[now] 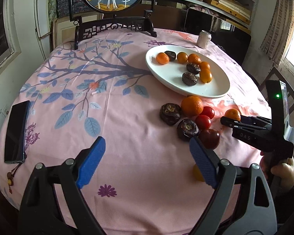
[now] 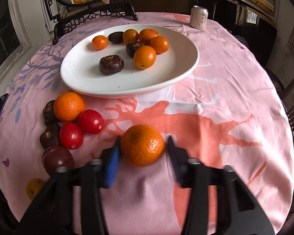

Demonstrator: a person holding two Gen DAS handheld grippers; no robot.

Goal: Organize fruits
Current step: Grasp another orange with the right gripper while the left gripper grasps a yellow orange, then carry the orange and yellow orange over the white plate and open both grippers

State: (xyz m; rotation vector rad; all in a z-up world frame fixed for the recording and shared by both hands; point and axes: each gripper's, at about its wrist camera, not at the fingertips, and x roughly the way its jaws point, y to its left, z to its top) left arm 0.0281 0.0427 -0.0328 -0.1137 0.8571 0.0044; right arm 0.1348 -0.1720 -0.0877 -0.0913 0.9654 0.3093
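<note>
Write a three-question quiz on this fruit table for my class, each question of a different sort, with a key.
1. True or false: the right tool has already lifted the mandarin off the tablecloth.
2. How many dark wrinkled fruits lie on the white plate?
3. Multiple choice: what stands beyond the plate at the table's far side? A) a drink can B) a kettle C) a bowl of rice

Key
1. False: the mandarin sits on the cloth between the open fingers.
2. Three.
3. A, the drink can.
</note>
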